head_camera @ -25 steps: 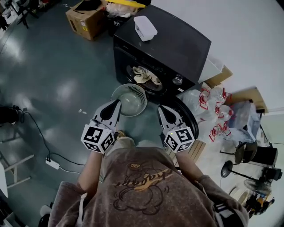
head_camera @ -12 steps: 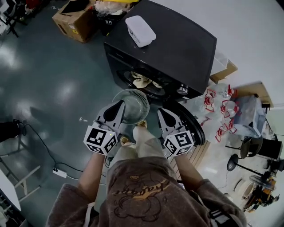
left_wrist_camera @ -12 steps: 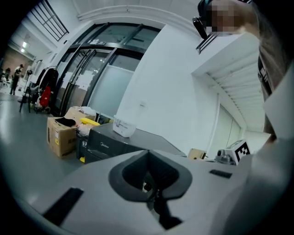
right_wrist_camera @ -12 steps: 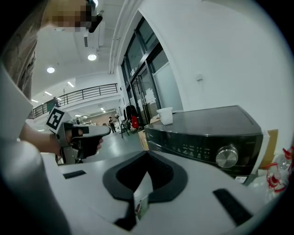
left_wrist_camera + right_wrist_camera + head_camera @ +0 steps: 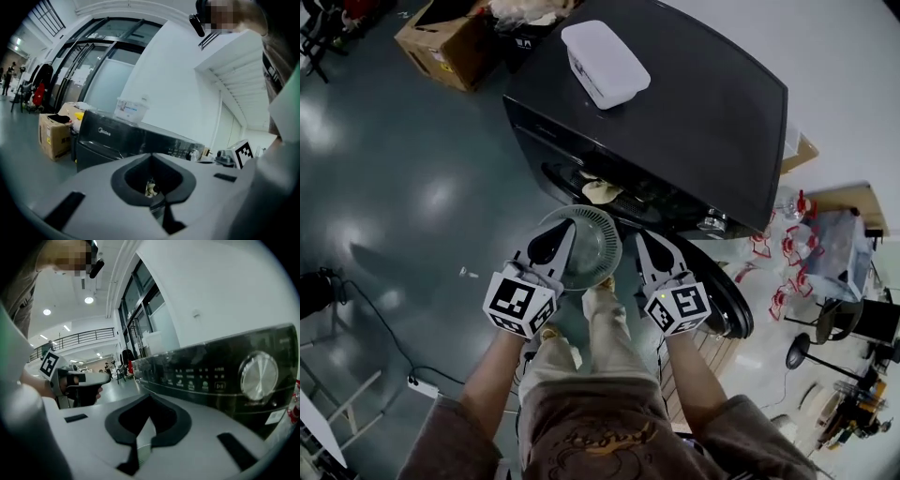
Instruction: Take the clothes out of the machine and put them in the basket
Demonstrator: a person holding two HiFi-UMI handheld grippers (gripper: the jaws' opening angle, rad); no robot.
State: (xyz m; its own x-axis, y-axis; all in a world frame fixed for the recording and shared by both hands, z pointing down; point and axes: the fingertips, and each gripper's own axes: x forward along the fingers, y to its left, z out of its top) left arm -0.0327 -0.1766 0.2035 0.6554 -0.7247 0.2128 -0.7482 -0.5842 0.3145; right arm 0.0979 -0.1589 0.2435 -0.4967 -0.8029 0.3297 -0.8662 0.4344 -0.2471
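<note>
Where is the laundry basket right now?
Head view, centre: the basket stands on the floor right in front of the machine, below its opening.

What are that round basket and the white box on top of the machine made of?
Basket: probably plastic, pale and matte, with moulded vertical slats round its wall. White box: likely plastic too, smooth, with rounded corners and a faint sheen.

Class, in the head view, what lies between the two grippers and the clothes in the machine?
The basket lies there, just below the clothes at the machine's opening; the head view shows it.
</note>
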